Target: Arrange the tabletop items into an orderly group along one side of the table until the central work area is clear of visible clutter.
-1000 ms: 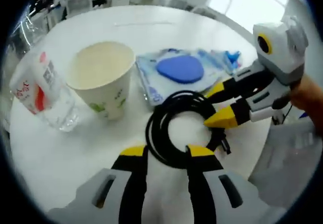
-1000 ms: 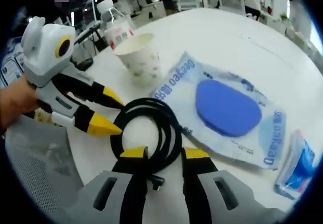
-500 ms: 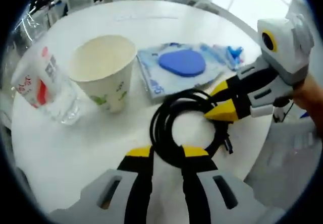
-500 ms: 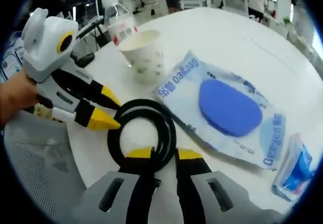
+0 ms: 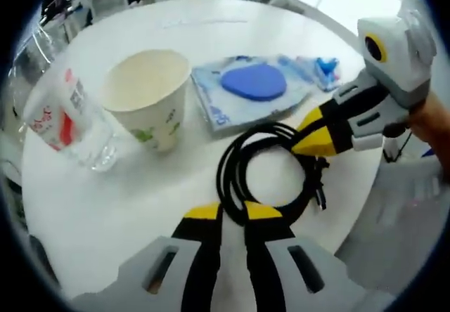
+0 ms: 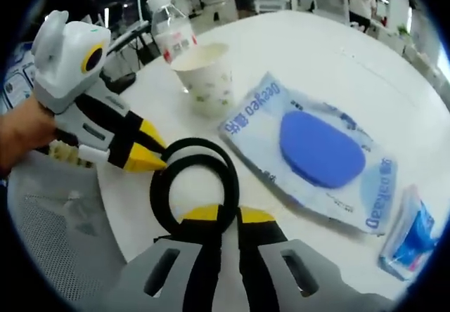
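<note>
A coiled black cable [image 5: 226, 171] lies near the front edge of the round white table [image 5: 140, 185]. My left gripper [image 5: 233, 212] is shut on the coil's near side, its yellow tips pressed against the cable. The right gripper [image 5: 309, 140] comes in from the right, shut on the coil's far right side. In the right gripper view the cable [image 6: 158, 196] is pinched between my right gripper [image 6: 230, 216] jaws, and the left gripper [image 6: 151, 159] holds the coil's left edge, a hand behind it.
A paper cup [image 5: 148, 98] stands beside a clear water bottle [image 5: 60, 119] with a red label. A flat packet with a blue pad [image 5: 249, 91] lies behind the coil, and a small blue packet [image 6: 411, 235] beyond it. A mesh chair [image 6: 49, 221] stands past the table edge.
Both pairs of jaws have narrowed from a wide gap to a pinch on the black cable. The coil has shifted slightly between the two grippers.
</note>
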The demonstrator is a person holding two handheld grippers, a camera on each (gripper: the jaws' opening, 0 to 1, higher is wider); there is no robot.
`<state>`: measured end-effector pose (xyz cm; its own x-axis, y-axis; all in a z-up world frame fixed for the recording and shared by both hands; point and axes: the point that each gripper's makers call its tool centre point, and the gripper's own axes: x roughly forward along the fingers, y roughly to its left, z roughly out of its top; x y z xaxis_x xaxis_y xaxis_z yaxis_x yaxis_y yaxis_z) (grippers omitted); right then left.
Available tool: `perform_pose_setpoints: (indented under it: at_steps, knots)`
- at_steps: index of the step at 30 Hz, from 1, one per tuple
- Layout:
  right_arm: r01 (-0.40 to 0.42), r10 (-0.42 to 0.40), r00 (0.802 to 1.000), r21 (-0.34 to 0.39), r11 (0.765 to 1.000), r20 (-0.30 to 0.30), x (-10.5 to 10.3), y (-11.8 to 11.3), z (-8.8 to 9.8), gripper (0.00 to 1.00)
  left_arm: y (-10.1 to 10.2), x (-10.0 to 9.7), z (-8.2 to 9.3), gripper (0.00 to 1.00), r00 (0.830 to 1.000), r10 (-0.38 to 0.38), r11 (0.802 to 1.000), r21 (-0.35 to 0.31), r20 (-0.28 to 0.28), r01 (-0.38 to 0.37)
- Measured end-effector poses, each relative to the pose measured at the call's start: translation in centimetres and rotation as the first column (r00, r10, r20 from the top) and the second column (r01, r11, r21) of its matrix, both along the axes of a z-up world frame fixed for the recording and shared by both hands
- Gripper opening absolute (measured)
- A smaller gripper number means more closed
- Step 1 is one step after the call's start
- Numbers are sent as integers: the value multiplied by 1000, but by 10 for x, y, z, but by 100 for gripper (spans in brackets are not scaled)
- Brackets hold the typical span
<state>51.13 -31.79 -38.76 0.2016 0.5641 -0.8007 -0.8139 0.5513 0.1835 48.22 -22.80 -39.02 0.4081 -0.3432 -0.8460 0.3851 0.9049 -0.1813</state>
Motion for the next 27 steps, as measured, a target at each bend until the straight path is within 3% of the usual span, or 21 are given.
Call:
perform_pose_setpoints:
  at_steps: [12, 27]
  knots:
    - [17, -15, 999, 42, 999, -43, -6, -12, 16, 6, -9, -5, 12, 4, 1000, -18, 1000, -15, 4, 18]
    - [58, -57, 998, 61, 996, -16, -11, -57, 48, 4, -54, -3, 40, 3, 991, -121, 992, -34, 59, 123]
